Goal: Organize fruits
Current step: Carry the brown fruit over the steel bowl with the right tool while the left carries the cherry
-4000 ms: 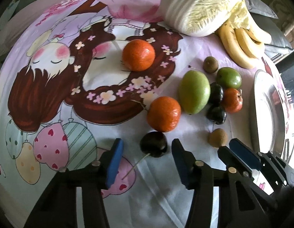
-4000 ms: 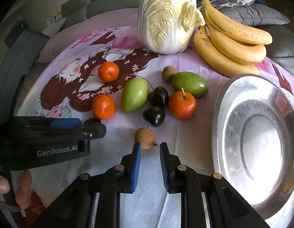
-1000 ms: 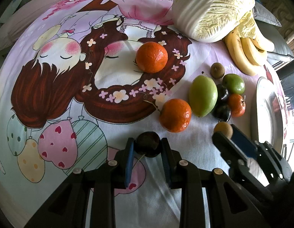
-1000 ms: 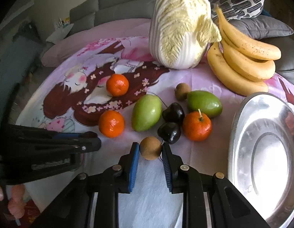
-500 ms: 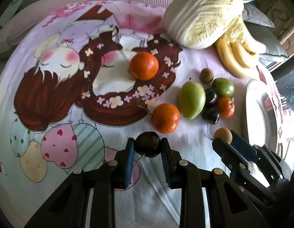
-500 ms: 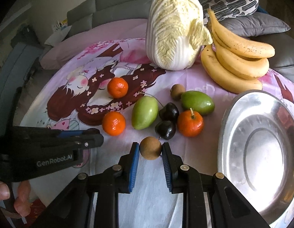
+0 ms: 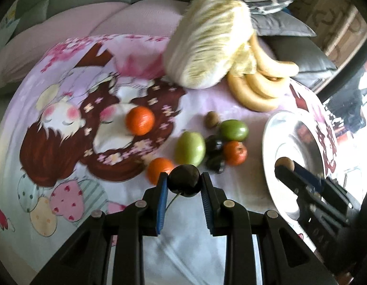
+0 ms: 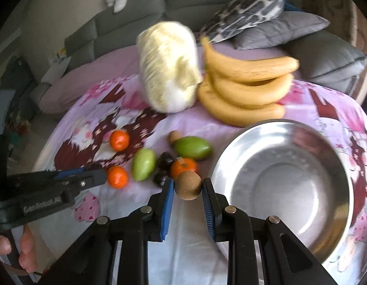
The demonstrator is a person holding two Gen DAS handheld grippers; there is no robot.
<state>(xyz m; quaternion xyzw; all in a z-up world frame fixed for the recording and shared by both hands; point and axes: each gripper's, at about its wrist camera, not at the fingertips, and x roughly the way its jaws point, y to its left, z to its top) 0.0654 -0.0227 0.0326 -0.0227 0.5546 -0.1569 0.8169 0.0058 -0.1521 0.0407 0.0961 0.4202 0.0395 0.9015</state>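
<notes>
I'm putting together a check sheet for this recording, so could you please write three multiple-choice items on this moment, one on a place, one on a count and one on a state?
1. Where does the metal bowl stand relative to the bananas in the right wrist view?
A. behind them
B. in front of them, nearer the camera
C. on top of them

2. How many tangerines lie on the cloth?
A. one
B. three
C. five

3. What do the left tongs hold?
A. nothing
B. a banana
C. a dark cherry

Answers: 1 B, the bowl sits below the bananas in the picture, towards the camera. 2 B, three orange fruits show. 3 C, the dark round fruit with a stem is pinched between the blue pads.
</notes>
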